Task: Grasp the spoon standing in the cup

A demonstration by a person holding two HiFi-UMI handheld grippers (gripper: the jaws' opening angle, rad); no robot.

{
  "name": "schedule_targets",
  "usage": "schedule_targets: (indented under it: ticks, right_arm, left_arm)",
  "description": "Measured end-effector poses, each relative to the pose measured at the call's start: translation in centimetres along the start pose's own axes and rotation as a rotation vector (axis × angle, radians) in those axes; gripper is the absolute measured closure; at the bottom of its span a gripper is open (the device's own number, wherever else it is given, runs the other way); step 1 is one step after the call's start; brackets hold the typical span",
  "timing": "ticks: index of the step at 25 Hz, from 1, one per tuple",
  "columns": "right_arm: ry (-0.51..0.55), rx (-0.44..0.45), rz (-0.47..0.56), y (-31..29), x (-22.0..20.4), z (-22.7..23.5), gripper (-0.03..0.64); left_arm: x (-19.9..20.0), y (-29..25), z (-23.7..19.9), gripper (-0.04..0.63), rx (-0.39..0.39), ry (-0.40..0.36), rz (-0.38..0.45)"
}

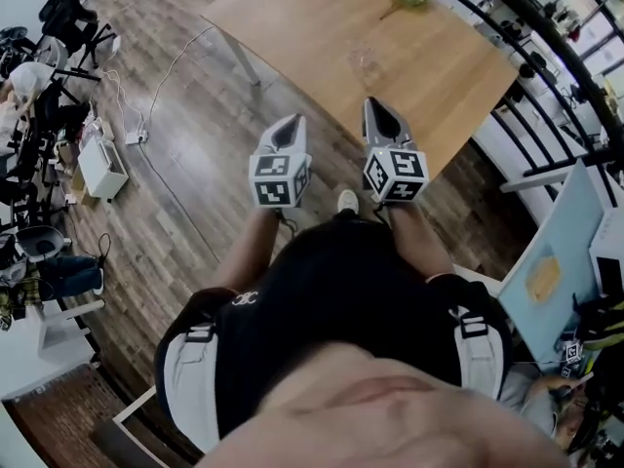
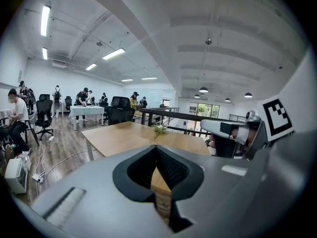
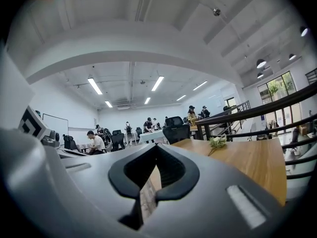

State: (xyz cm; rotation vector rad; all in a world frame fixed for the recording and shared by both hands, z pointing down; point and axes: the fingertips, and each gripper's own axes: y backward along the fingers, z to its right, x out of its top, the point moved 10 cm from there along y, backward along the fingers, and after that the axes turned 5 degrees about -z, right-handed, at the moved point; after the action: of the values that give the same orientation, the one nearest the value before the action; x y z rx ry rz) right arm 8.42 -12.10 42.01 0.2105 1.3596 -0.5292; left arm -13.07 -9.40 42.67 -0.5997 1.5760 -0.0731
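Short of the table (image 1: 283,13): left gripper (image 1: 284,135) jaws together, empty; right gripper (image 1: 383,120) the same. Glass cup (image 1: 365,64) stands well ahead on the table, spoon too faint to see. Approach not started; next, reach forward and open the jaws.

A light wooden table (image 1: 322,18) stands on dark plank flooring (image 1: 195,213); black railing (image 1: 531,115) runs along one side, office chairs (image 2: 119,114) beyond it, tube lights (image 2: 114,53) overhead.

I see bright, even light from ceiling strip lights (image 2: 114,53) plus daylight through the windows (image 3: 277,86). Fisheye bending is strong at the edges, with black corners in both gripper views, where the left gripper (image 2: 156,148) and right gripper (image 3: 155,148) sit close and soft-focused.
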Motion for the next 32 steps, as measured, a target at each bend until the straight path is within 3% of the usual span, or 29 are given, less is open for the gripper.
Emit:
schedule_targets:
  ticks: [15, 21, 32]
  right_arm:
    - [0.032, 0.011, -0.112, -11.5, 2.0, 8.6, 0.618]
    - [0.061, 0.019, -0.176, -15.3, 1.6, 11.1, 0.617]
    - [0.137, -0.033, -0.318, -21.9, -2.0, 10.7, 0.617]
  left_arm:
    - [3.5, -12.5, -2.3, 0.584, 0.039, 0.024, -0.087]
    - [3.7, -15.2, -2.7, 0.584, 0.052, 0.049, -0.114]
    - [5.0, -17.6, -7.9, 0.584, 0.056, 0.060, -0.137]
